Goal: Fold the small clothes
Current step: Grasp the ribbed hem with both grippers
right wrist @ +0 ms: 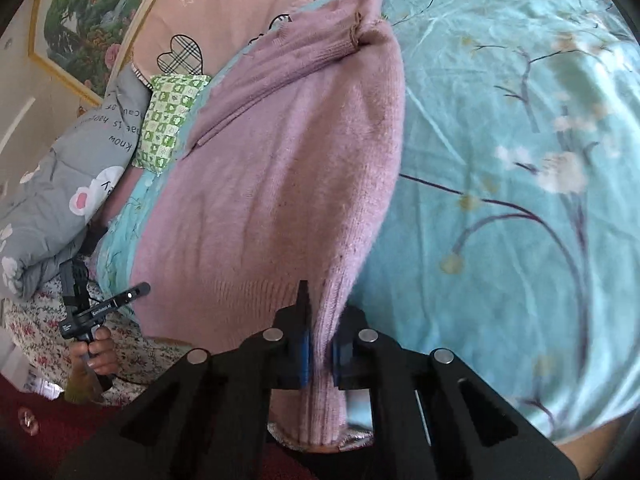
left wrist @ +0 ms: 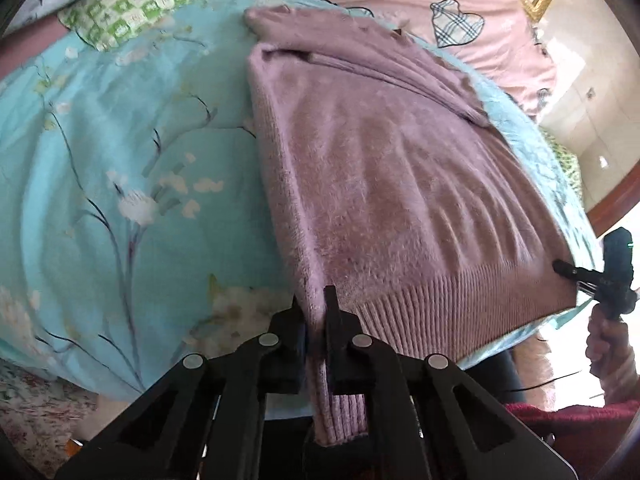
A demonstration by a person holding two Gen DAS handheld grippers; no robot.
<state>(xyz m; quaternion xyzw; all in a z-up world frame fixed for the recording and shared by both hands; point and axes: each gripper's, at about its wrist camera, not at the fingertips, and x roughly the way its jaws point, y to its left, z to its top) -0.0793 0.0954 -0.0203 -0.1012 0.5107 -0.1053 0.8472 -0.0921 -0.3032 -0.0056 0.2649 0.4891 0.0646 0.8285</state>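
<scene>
Both grippers, left (left wrist: pixel 316 320) & right (right wrist: pixel 320 320), jaws clenched on mauve sweater (left wrist: pixel 380 160) hem corners; fuzzy knit could slip mid-fold.

There was one mauve sweater (left wrist: pixel 380 168), lying on one turquoise flowered bedsheet (left wrist: pixel 120 152). Two grippers were in use: the left gripper (left wrist: pixel 316 312) at one corner of the sweater's ribbed hem and the right gripper (right wrist: pixel 320 308) at the other. Two hands showed, one hand (left wrist: pixel 608 344) at the right edge of the left view and another hand (right wrist: pixel 96 352) at the lower left of the right view. Toward the head of the bed lay one green checked pillow (right wrist: pixel 168 116), one grey quilt (right wrist: pixel 68 184) and one pink cover (left wrist: pixel 460 12) bearing plaid hearts. One framed painting (right wrist: pixel 84 24) hung on the wall.
</scene>
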